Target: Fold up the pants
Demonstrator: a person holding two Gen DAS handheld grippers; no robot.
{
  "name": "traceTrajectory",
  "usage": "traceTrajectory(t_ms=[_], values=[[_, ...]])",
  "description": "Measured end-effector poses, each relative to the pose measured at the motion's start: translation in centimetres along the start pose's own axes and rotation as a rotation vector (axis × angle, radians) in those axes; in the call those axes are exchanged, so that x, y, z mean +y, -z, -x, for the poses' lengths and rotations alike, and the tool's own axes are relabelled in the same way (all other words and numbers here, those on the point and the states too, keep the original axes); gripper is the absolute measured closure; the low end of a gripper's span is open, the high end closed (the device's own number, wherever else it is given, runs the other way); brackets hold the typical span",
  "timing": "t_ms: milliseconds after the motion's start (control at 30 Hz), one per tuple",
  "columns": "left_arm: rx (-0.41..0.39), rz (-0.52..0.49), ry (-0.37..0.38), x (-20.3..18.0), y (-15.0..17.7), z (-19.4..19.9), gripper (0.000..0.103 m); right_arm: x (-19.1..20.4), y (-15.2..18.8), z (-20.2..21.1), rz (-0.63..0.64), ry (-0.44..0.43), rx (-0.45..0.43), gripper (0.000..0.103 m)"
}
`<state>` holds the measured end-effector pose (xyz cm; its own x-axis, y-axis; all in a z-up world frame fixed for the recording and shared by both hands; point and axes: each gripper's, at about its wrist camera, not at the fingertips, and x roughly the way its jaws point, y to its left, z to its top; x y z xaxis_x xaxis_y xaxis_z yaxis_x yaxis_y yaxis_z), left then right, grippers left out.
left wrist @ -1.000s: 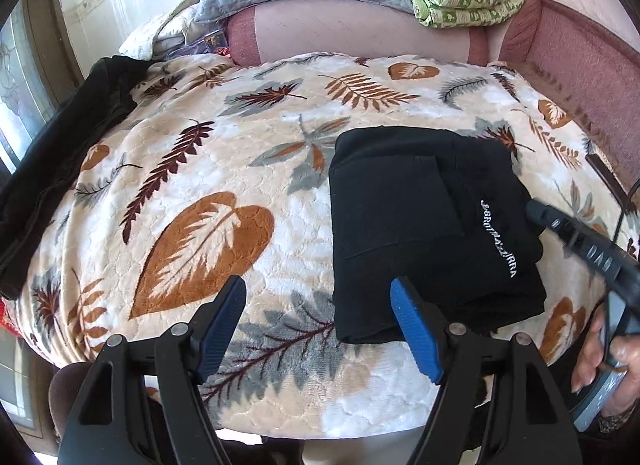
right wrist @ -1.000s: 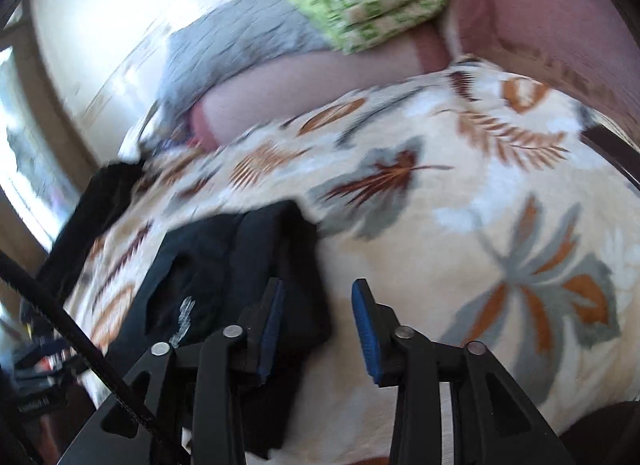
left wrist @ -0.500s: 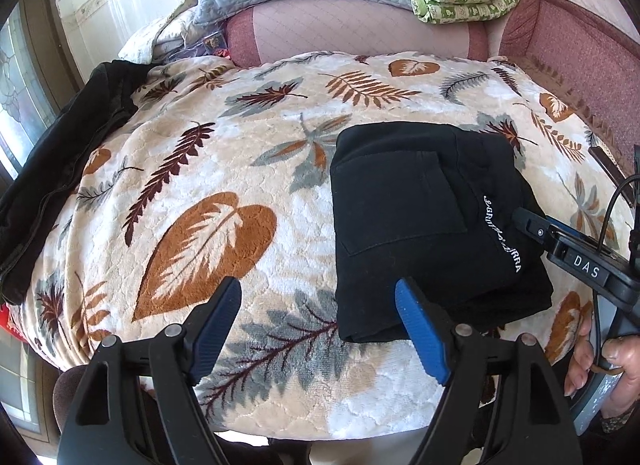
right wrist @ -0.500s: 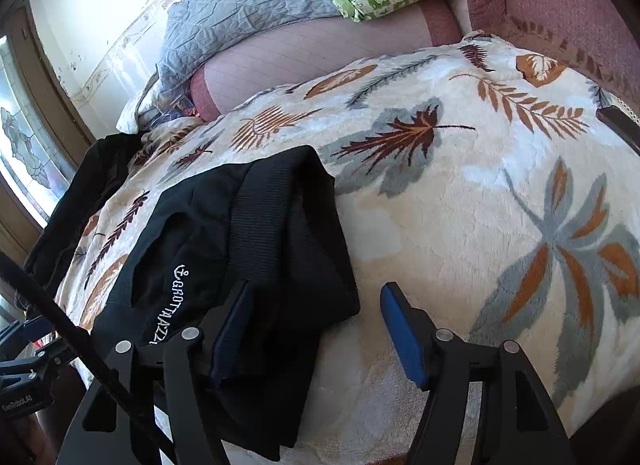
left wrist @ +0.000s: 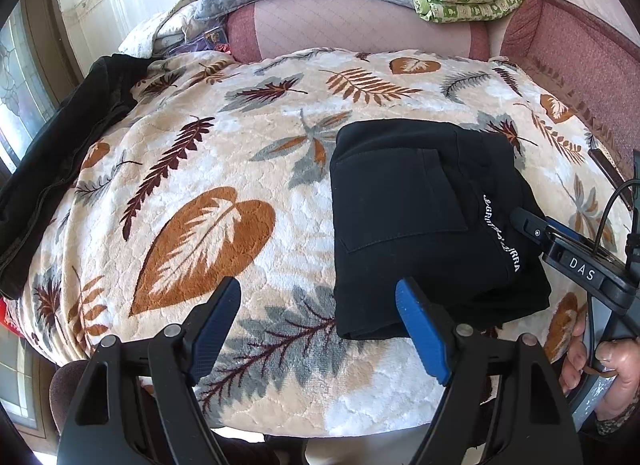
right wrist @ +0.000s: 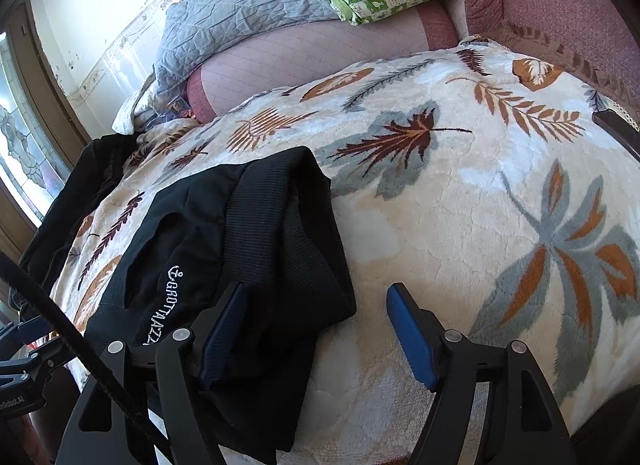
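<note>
Folded black pants (left wrist: pixel 424 221) lay near the leaf-print blanket's (left wrist: pixel 208 169) front edge, open blanket spreading to either side; left tool (left wrist: pixel 320 321) and right tool (right wrist: pixel 316 329) both gaped, gripping nothing.

Black pants (left wrist: pixel 404 221), folded into a compact rectangular stack, lie flat on the bed. Patch pocket faces up. White embroidered lettering runs along one folded edge. Ribbed waistband sits on top on the right side of the stack.
</note>
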<state>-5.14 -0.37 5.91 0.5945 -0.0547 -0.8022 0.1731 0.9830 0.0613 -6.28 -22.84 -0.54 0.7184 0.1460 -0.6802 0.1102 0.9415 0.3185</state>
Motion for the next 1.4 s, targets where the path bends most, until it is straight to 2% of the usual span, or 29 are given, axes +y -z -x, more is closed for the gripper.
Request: traceTrajectory(t_ms=[67, 267, 333, 500, 667, 867, 967, 1067, 1133, 1200, 1267, 1333, 1400], values=[[0.001, 0.016, 0.019, 0.3, 0.0, 0.0, 0.024, 0.0, 0.0, 0.0, 0.0, 0.002, -0.001, 0.025], [-0.014, 0.12, 0.147, 2.6, -1.0, -0.1, 0.023, -0.1, 0.0, 0.0, 0.001, 0.003, -0.002, 0.024], [-0.011, 0.147, 0.182, 3.3, -1.7, -0.6, 0.02, -0.1, 0.0, 0.0, -0.002, 0.001, -0.004, 0.021], [0.021, 0.231, 0.298, 4.9, -3.6, -3.1, 0.02, 0.1, 0.4, -0.4, 0.004, -0.022, -0.032, 0.01], [0.054, 0.326, 0.417, 6.4, -5.3, -6.1, 0.02, -0.3, 0.2, -0.6, -0.013, -0.07, -0.027, 0.007], [0.141, 0.272, 0.507, 5.0, -7.6, -10.7, 0.02, -1.7, -1.1, -0.7, -0.078, -0.154, 0.057, 0.01], [0.189, 0.267, 0.584, 4.5, -7.8, -12.5, 0.02, -2.5, -1.8, -0.7, -0.127, -0.189, 0.108, 0.019], [0.178, 0.247, 0.642, 4.2, -8.2, -13.0, 0.02, -3.4, -2.5, -1.3, -0.192, -0.245, 0.156, 0.028], [0.18, 0.236, 0.695, 4.1, -8.1, -13.5, 0.019, -3.6, -3.0, -2.3, -0.228, -0.288, 0.193, 0.028], [0.17, 0.223, 0.736, 4.2, -8.0, -13.9, 0.013, -3.3, -3.5, -3.3, -0.239, -0.322, 0.22, 0.028], [0.162, 0.231, 0.775, 4.4, -8.0, -14.1, 0.012, -2.6, -4.2, -4.6, -0.228, -0.333, 0.239, 0.028], [0.159, 0.23, 0.782, 4.3, -8.0, -14.0, 0.011, -1.5, -4.8, -5.8, -0.219, -0.337, 0.251, 0.028], [0.144, 0.208, 0.757, 3.8, -7.8, -13.8, 0.011, -0.5, -5.1, -6.7, -0.214, -0.331, 0.255, 0.028]])
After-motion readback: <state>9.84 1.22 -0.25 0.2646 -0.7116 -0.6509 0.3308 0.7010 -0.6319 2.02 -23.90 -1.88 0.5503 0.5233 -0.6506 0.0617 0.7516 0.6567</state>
